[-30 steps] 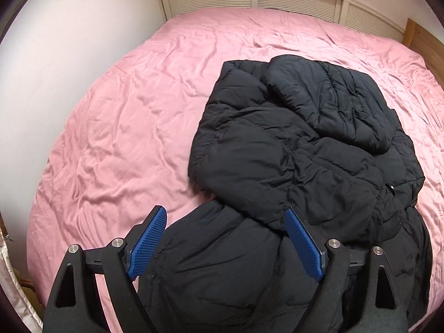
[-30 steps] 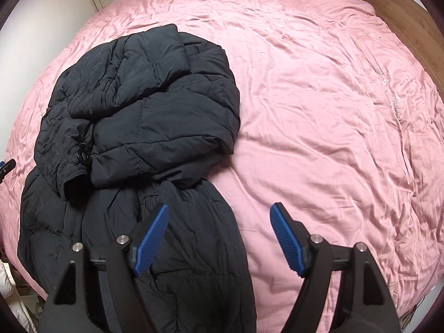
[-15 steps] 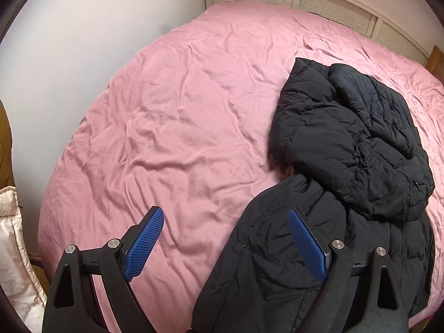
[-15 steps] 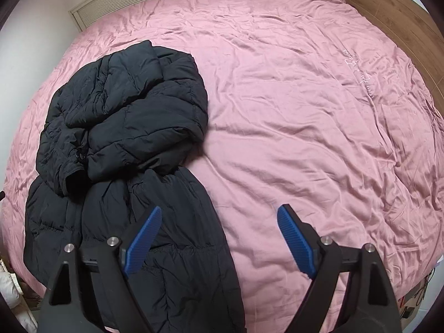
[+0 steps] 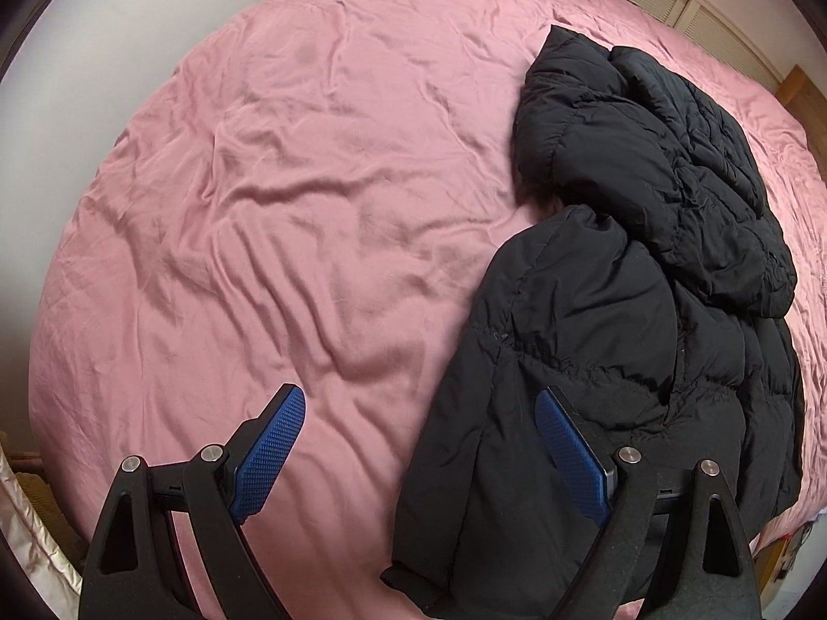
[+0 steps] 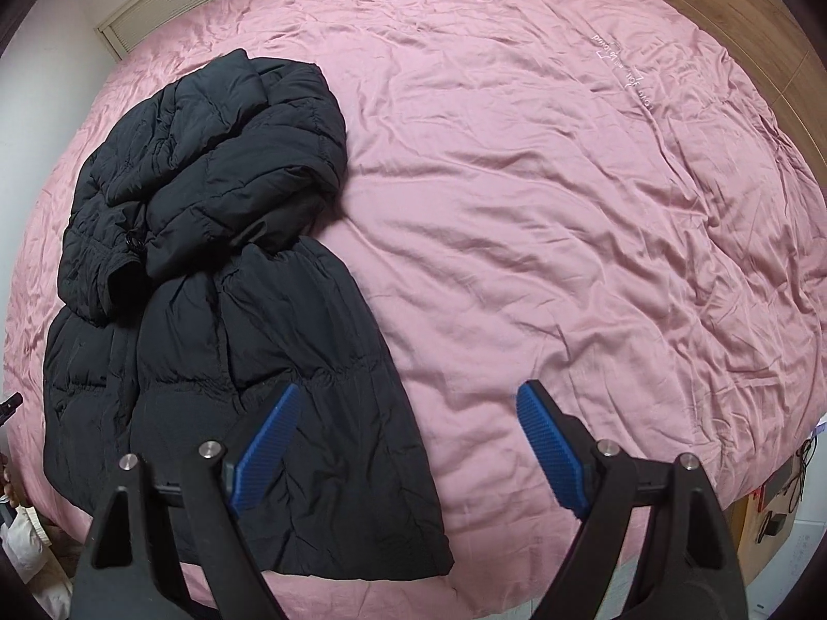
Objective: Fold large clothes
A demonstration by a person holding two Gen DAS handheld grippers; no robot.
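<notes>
Black quilted puffer coat [image 5: 610, 341], the only garment being worked on, is lying partly folded on the pink wrinkled bed sheet [image 5: 289, 237], its upper half doubled back over itself, so sleeves and front are lying hidden and no collar or hood can be made out. In the left view its hem is being cut off by the frame edge and the black frame of the left hand-held gripper [image 5: 418, 429]. That gripper is hanging over the coat's edge, blue pads wide apart, gripping nothing. The right hand-held gripper [image 6: 408, 429] is likewise standing apart and empty over the hem's other side. Farther off, white embroidered lettering [image 6: 625, 72] on the sheet is too small to read. Beyond, white louvred panels [image 6: 170, 5] are showing only in part.
</notes>
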